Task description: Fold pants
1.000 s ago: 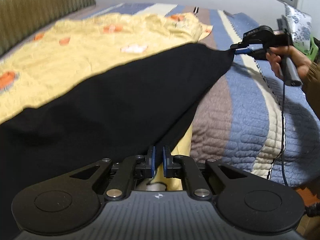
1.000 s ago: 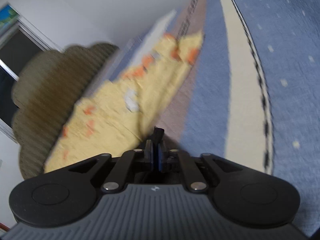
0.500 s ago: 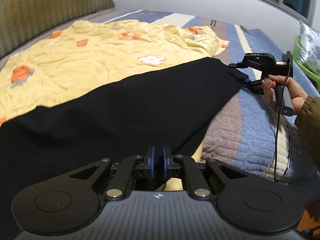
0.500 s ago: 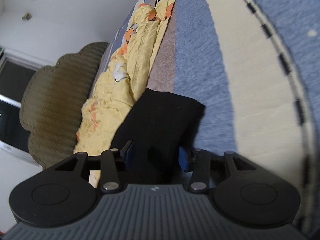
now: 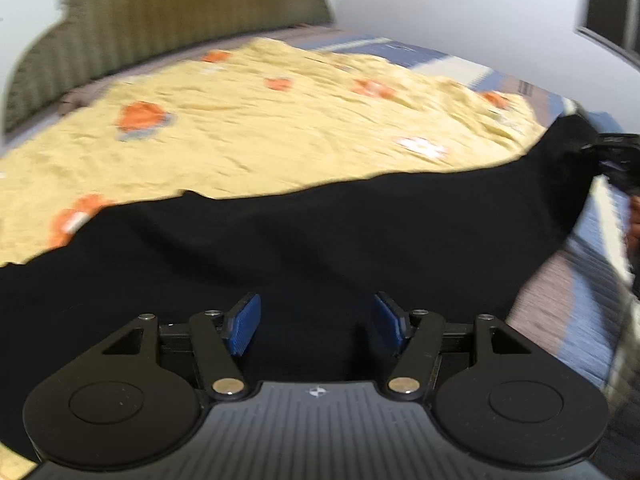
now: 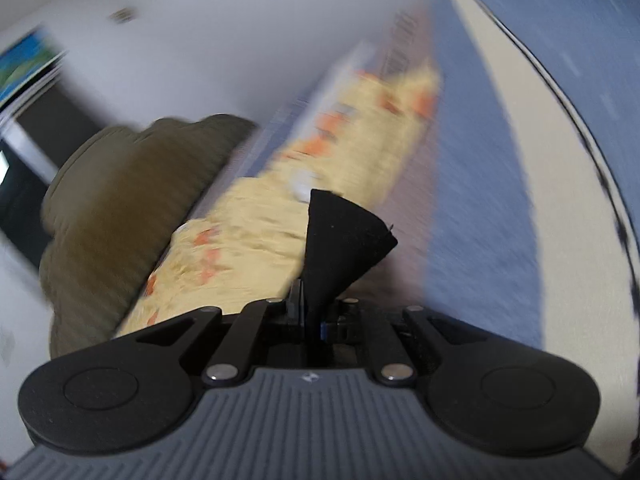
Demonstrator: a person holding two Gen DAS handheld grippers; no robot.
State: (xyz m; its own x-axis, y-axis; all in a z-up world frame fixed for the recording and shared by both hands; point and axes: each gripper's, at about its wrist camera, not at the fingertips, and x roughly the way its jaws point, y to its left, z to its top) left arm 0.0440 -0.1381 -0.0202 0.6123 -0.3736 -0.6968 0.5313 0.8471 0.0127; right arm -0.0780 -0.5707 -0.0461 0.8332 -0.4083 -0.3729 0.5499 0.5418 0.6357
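1. Left wrist view: my left gripper (image 5: 316,326) has just been opening, and its two blue pads (image 5: 243,326) now stand well apart. They press on nothing.
2. The black pants (image 5: 320,240) lie spread directly ahead of and beneath those fingers. Black cloth fills the gap between the pads, but neither pad touches it as far as I can see.
3. Beyond the fingertips the pants run in a broad band, from the left edge of the picture across to the far right.
4. Farther ahead of the fingers, past the far edge of the pants, lies a yellow blanket (image 5: 280,120) with orange patches. Behind it stands an olive ribbed headboard (image 5: 160,20).
5. To the right of the fingers a striped bedspread (image 5: 560,300) shows beside the pants.
6. At the far right I see my right gripper (image 5: 588,148) at the corner of the pants. This part is blurred, so I cannot read its grip from here.
7. Right wrist view: my right gripper (image 6: 310,314) has just been closing, and its fingers are now pinched together on the pants (image 6: 340,244). A black cone of cloth sticks out forward from between them.
8. Left of those fingers run the yellow blanket (image 6: 260,232) and the headboard (image 6: 120,208); right of them lies the striped bedspread (image 6: 480,200). The picture is smeared with motion.
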